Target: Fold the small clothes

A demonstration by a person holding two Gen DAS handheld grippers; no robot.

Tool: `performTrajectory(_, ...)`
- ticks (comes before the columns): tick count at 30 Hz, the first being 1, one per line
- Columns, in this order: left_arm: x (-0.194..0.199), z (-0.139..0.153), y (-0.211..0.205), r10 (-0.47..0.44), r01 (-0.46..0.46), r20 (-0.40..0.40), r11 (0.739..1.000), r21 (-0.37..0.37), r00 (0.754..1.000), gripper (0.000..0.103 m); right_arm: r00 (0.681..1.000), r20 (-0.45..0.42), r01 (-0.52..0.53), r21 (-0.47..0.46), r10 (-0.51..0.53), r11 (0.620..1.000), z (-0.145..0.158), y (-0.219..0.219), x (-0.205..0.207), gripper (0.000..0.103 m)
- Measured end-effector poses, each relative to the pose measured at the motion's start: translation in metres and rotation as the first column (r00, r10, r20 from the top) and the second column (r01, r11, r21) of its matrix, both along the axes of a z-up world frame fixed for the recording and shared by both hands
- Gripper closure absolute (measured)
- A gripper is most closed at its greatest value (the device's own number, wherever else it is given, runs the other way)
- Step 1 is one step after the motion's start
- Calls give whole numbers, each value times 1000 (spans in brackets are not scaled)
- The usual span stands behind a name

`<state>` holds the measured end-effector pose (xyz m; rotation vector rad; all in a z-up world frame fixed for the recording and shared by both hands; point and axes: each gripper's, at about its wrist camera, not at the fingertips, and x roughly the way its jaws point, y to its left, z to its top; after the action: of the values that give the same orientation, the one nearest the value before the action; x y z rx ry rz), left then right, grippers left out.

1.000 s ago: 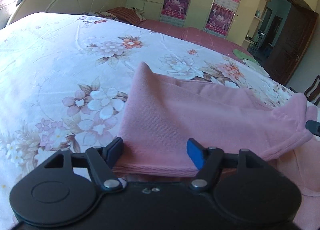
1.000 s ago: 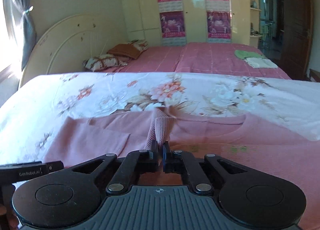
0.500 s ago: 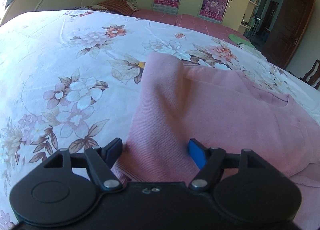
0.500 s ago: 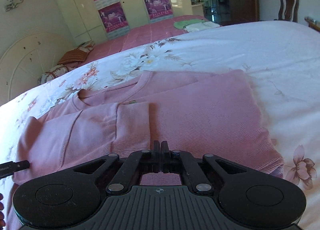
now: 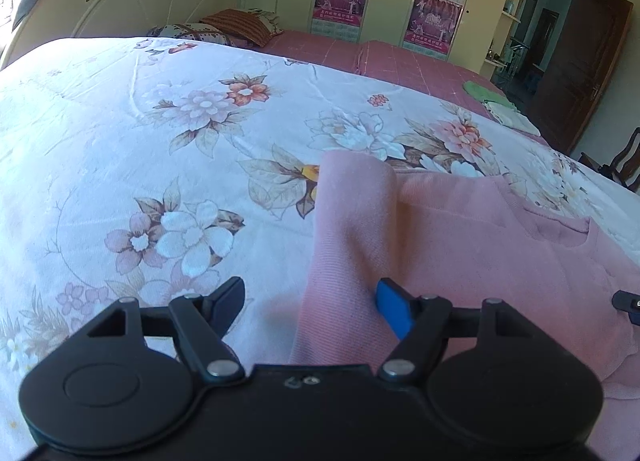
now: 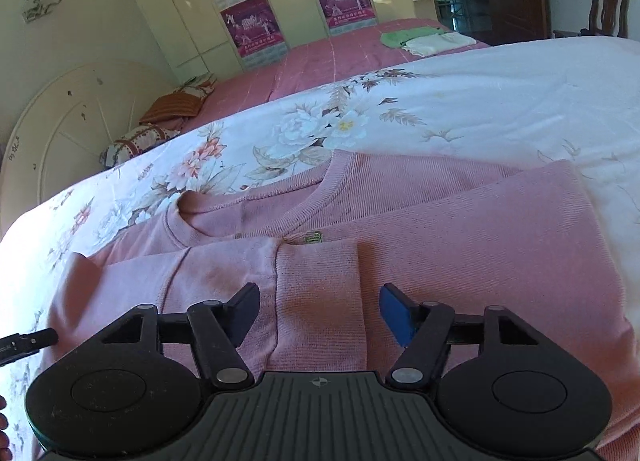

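Right wrist: pink sweater (image 6: pixel 460 229) shows a small neck label (image 6: pixel 313 237) (unreadable); right hand-held gripper (image 6: pixel 318 311) opening, released.

The bed (image 5: pixel 120 149) is covered by a white sheet printed with pink, orange and white flowers with brown leaves, lightly creased. A pink knit sweater (image 6: pixel 460 245) lies directly on it, collar toward the far side, its body spread flat and one sleeve folded across the front with the ribbed cuff (image 6: pixel 320 301) resting near the middle. In the left wrist view the sweater (image 5: pixel 480 245) has a raised fold at its near-left edge. Beyond the floral sheet the bed continues under a pink checked cover (image 6: pixel 328 57), where folded green and white cloths (image 6: pixel 424 39) and patterned pillows (image 6: pixel 160 121) lie.
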<state>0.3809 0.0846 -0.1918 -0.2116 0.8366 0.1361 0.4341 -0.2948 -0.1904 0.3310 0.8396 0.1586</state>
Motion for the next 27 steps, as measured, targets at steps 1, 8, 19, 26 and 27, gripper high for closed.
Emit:
performTrajectory(1,3,0,1,-5,5,-2,1000,2,1000,31,1000,-7,-3,6,3,1000,-4,1,3,36)
performTrajectory(8,22,-6,5,-30,31,-17,999,14,999,31,996,10,-93,-23,93,995,5,19,-6,92)
performTrajectory(19,52,-15,5,-6,6,-38,1000,-8,999,31,987,155,-4,-213,37,977,32,5,-41,94)
performTrajectory(26,61,-22,-1,-11,14,-33,997,73,999,28,999,35,-14,-223,23,975,1,-6,-35,90)
performTrajectory(27,60,-21,0,-7,9,-31,997,71,1000,28,999,34,-6,-234,14,972,1,-7,-34,86)
